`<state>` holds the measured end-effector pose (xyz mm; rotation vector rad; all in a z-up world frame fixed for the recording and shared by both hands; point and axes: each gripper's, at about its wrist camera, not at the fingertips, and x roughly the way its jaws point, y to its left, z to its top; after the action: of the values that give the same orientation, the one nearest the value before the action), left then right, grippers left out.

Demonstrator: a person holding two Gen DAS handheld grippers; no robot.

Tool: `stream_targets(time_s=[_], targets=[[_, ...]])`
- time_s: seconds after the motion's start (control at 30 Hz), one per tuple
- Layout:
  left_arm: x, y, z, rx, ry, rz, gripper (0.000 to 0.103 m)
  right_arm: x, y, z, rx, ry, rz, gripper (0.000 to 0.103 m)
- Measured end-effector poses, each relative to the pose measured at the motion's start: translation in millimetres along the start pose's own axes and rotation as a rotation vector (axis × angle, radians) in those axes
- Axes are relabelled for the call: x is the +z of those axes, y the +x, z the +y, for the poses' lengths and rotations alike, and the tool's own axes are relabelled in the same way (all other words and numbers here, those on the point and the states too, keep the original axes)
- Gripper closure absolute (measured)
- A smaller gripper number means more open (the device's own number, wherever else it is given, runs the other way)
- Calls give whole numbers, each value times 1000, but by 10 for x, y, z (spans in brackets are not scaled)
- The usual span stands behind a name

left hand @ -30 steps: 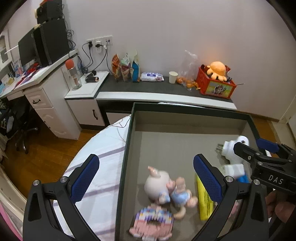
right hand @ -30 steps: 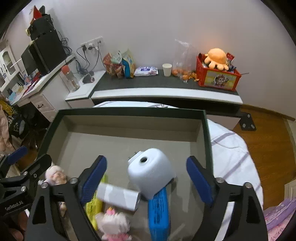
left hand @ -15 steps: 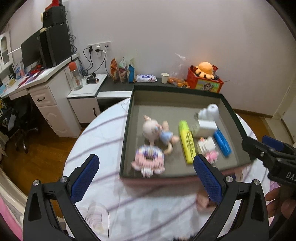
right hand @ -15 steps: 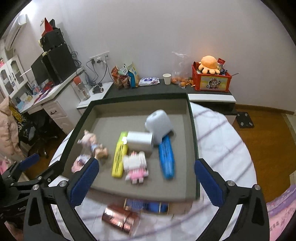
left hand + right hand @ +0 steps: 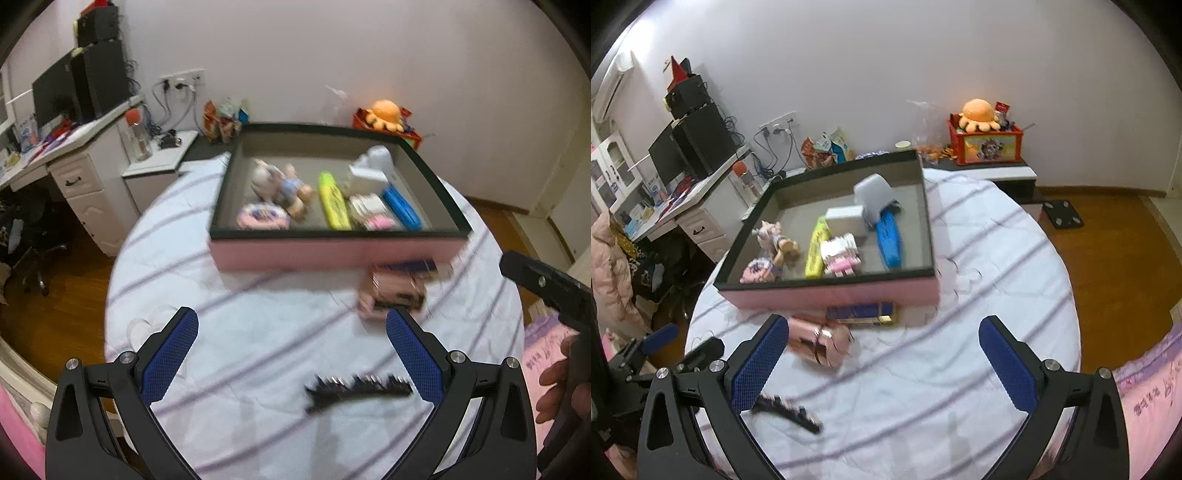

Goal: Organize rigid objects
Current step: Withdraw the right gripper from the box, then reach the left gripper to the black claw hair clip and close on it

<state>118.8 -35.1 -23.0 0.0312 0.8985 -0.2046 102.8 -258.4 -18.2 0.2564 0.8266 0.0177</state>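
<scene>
On the striped cloth, black hair clip (image 5: 356,389) between wide-open, empty left tongs (image 5: 291,354) (right tongs (image 5: 882,363) likewise).

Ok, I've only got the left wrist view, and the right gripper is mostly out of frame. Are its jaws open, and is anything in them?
Observer: The right gripper has its jaws wide open with nothing between them. It hangs short of the box.
Operator: The pink thing in front of the box is just a blur for me. What is it?
Observer: It's a shiny rose-gold case, lying on its side.
Operator: And the dark thing behind it?
Observer: That's a flat dark blue bar with gold trim, lying along the box's front wall.
</scene>
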Motion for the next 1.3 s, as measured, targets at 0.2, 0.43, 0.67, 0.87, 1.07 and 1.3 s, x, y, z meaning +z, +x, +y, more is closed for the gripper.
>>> stream_targets(time_s=[0.2, 0.43, 0.67, 0.87, 1.07, 1.3], targets=[[-254, 110, -244, -50, 43, 58, 0, -142, -49, -177, -19, 45, 10, 0], [-444, 261, -347, -62, 61, 103, 0, -218, -48, -197, -16, 45, 20, 0], [-548, 457, -437, -57, 67, 150, 0, -240, 7, -222, -9, 46, 33, 0], [-576, 575, -600, -6, 128, 156, 0, -240, 46, -245, -10, 50, 42, 0], [-602, 526, -541, -28, 123, 121, 4, -246, 81, -274, -13, 56, 52, 0], [-512, 447, -400, -61, 89, 107, 4, -245, 90, -281, -12, 54, 52, 0]])
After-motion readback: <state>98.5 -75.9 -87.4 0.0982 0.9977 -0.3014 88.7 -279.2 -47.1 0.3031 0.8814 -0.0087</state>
